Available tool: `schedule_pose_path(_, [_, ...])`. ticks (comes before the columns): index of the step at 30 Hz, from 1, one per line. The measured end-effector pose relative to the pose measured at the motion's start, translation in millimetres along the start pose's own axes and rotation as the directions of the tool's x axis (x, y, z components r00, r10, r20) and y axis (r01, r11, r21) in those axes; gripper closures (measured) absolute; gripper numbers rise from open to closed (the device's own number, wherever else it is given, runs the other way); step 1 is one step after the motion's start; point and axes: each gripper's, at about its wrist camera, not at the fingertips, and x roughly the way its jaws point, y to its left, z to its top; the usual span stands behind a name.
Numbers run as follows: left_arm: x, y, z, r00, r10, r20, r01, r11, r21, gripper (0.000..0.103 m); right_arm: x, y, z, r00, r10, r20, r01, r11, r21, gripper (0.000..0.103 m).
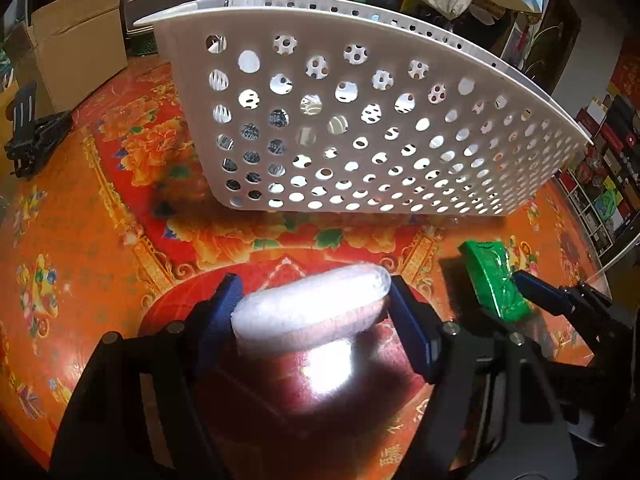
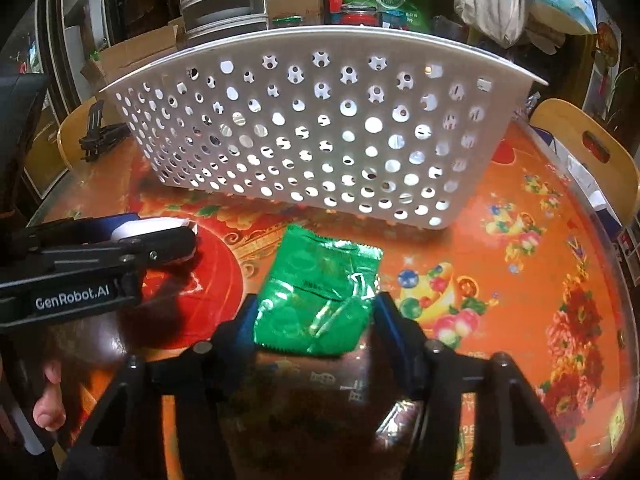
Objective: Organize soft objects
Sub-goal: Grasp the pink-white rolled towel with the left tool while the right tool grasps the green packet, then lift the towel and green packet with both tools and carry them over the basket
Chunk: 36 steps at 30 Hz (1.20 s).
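The left tool [image 1: 312, 312] grips a white soft pack [image 1: 310, 310] between its fingers; the right tool [image 2: 314, 320] clamps a green foil packet [image 2: 316, 300], both before the perforated white basket [image 2: 320, 128] on the tabletop [image 2: 500, 280].

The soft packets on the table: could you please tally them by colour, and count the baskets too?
White packet, in the left claw: 1
Green packet, in the right claw: 1
White basket: 1
Total: 3

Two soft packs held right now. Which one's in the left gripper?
The white pack, clamped between the left gripper jaws. The green foil pack is in the right gripper.
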Motion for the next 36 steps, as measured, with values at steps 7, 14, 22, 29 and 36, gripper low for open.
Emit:
schedule_pose_path(7, [-10.6, -0.4, -8.4, 0.999, -0.010, 0.034, 0.009, 1.000, 0.019, 0.032, -7.2, -9.1, -4.9, 0.999, 0.044, 0.028, -0.044, 0.998, 0.033, 0.056])
schedule_pose_path(14, [-22.2, 4.6, -13.9, 0.998, -0.015, 0.054, 0.014, 1.000, 0.016, 0.032, -17.0, -9.0, -11.4, 0.997, 0.064, 0.052, -0.065, 0.997, 0.030, 0.061])
schedule_pose_path(22, [-36.2, 7.8, -21.4, 0.997, -0.022, 0.077, 0.021, 1.000, 0.018, 0.032, -41.9, -10.1, -13.7, 0.991, 0.073, 0.108, -0.077, 0.997, 0.030, 0.068])
schedule_pose_path(29, [-51.8, 0.9, -19.9, 0.994, -0.030, 0.102, 0.028, 0.999, 0.021, 0.032, -61.7, -6.6, -13.9, 0.986, 0.083, 0.141, -0.086, 0.996, 0.014, 0.070])
schedule_pose_path(36, [-66.4, -2.5, -17.2, 0.992, -0.034, 0.123, 0.031, 0.999, 0.029, 0.032, -75.1, -5.3, -11.8, 0.983, 0.080, 0.165, -0.083, 0.996, 0.014, 0.070])
